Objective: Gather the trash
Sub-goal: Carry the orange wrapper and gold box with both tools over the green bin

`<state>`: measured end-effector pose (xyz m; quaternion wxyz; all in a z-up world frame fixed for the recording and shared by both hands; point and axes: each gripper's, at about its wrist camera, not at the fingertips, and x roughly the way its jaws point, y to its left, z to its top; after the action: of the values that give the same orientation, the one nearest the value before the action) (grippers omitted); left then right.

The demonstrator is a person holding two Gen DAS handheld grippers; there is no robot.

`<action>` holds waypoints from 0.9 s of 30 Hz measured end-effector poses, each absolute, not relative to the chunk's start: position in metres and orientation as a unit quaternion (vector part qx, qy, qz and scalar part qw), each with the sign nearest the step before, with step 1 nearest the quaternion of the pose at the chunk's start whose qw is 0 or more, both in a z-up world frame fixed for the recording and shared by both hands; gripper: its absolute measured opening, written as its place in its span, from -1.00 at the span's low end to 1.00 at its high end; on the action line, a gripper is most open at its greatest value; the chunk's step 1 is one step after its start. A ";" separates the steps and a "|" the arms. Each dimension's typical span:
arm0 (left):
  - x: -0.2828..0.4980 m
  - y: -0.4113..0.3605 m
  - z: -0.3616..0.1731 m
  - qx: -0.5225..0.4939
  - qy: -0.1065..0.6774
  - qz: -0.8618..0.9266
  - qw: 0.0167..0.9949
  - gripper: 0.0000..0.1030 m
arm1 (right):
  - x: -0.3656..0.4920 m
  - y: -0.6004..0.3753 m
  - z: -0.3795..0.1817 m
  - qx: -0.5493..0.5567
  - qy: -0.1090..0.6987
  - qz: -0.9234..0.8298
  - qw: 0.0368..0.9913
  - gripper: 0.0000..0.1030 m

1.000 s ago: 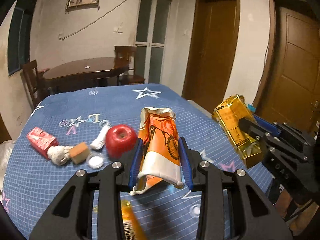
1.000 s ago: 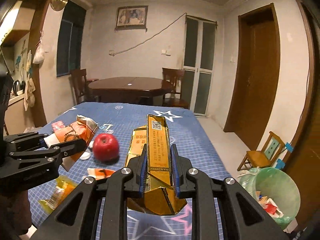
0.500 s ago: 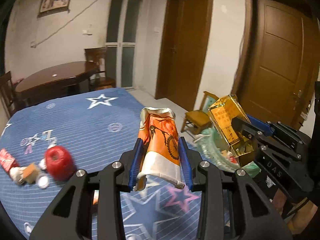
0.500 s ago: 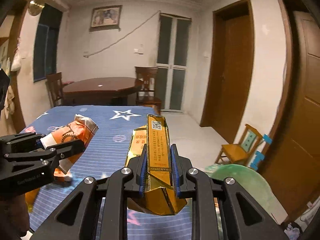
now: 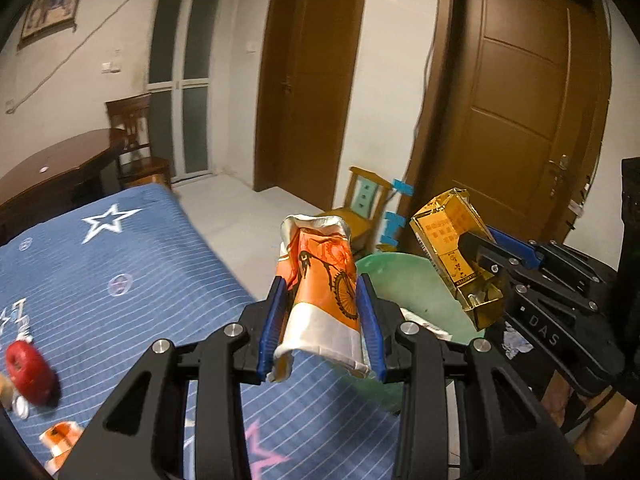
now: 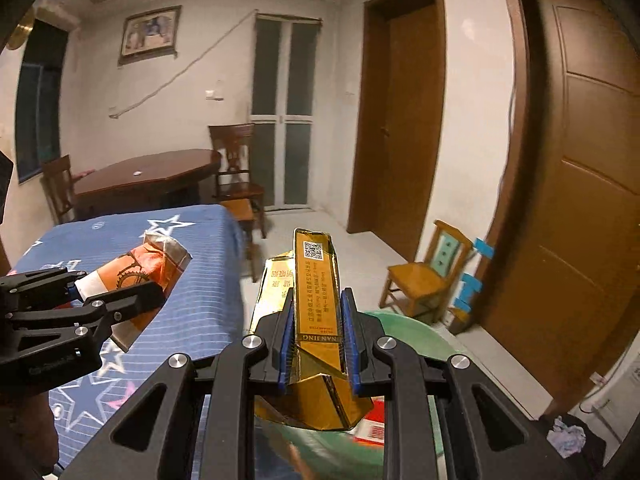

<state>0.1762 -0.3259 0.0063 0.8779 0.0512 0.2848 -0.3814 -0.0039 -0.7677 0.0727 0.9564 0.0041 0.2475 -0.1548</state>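
Observation:
My left gripper [image 5: 322, 320] is shut on an orange and white snack bag [image 5: 324, 280] with a bicycle print, held at the right edge of the blue star-patterned table [image 5: 120, 264]. My right gripper [image 6: 316, 338] is shut on a crumpled gold carton [image 6: 316, 304]. The green trash bin [image 5: 404, 284] stands on the floor just past the table edge, right behind the bag and under the gold carton [image 5: 456, 256]. In the right wrist view the bin [image 6: 404, 332] lies directly below the carton, with trash inside, and the left gripper [image 6: 120, 300] with the snack bag [image 6: 148, 268] hangs over the table to the left.
A red apple [image 5: 28, 368] and small scraps [image 5: 60, 436] lie on the table at the left. A small wooden chair [image 6: 424, 280] stands by the brown door [image 6: 580, 200]. A dark dining table [image 6: 148, 180] with chairs is at the back.
Both grippers have swung right from above the middle of the table to its right edge, carrying the snack bag and the gold carton. The green bin has come into view beneath them.

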 end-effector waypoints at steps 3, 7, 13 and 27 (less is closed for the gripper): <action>0.181 -0.349 0.002 0.056 0.291 -0.396 0.869 -0.33 | -0.003 -0.802 0.068 0.010 0.260 -0.168 0.951 -0.57; 0.180 -0.379 -0.007 0.069 0.303 -0.419 0.853 -0.33 | -0.002 -0.836 0.058 0.019 0.278 -0.180 0.943 -0.57; 0.193 -0.419 -0.022 0.082 0.332 -0.438 0.832 -0.33 | 0.010 -0.882 0.037 0.046 0.313 -0.192 0.929 -0.57; 0.204 -0.479 -0.064 0.122 0.378 -0.431 0.810 -0.33 | 0.043 -0.948 -0.022 0.110 0.376 -0.199 0.898 -0.57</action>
<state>0.2045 -0.4786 -0.0637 0.8101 0.1220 0.3782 -0.4311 0.0430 -0.9480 -0.0216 0.8982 0.1100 0.3761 -0.1993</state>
